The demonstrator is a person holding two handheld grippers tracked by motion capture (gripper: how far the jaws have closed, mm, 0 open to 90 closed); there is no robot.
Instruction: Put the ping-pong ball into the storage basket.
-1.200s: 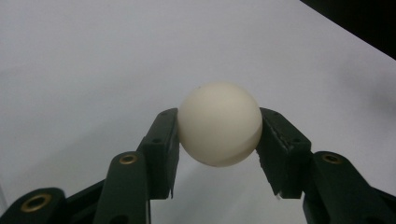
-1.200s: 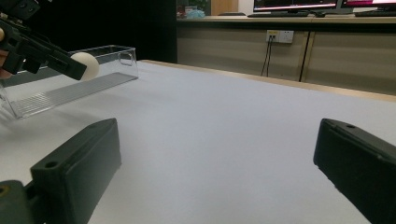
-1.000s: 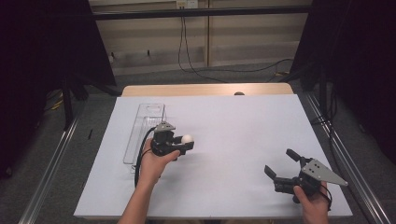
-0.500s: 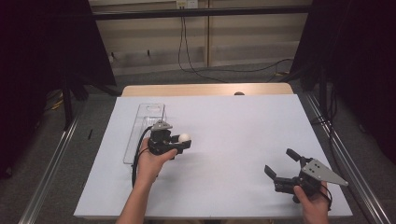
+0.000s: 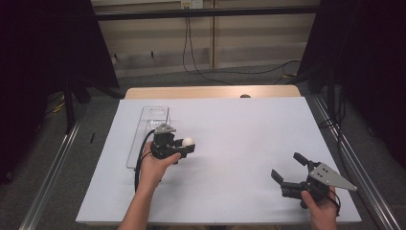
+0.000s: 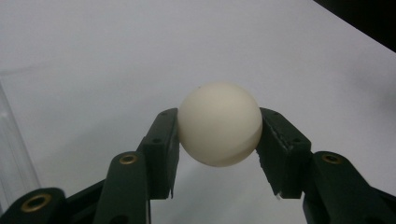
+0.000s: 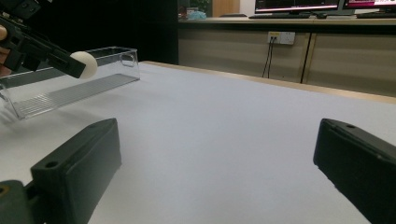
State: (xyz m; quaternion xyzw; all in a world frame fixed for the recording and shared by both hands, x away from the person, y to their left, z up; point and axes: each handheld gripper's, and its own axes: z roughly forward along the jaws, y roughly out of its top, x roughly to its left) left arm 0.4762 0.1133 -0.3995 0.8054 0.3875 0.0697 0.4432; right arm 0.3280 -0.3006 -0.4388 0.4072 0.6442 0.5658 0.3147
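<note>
White and matte, the ball (image 6: pixel 219 123) sits pinched between the two black jaws of my left tool (image 5: pixel 184 146), one pad pressed to each side. In the left gripper view nothing but pale sheet lies under it, and in the right gripper view it hangs clear above the surface, so I judge it lifted and carried, not resting.

Just beside that tool, on its far left side, lies the clear plastic tray (image 5: pixel 152 113), long and narrow, with a ribbed floor that I can make out in the right gripper view. I see nothing inside it. The ball is near the tray's long wall but outside it, over the open worktop (image 5: pixel 239 124).

So as I read it, the pick-up is done and the grip looks firm. What remains, if the tray is the goal, is to swing the ball over the wall, lower it and let go.

My right tool (image 5: pixel 291 168) waits well apart at the near right corner, jaws spread wide with nothing between them, low over the sheet. It has no part in this step so far as I can judge.
</note>
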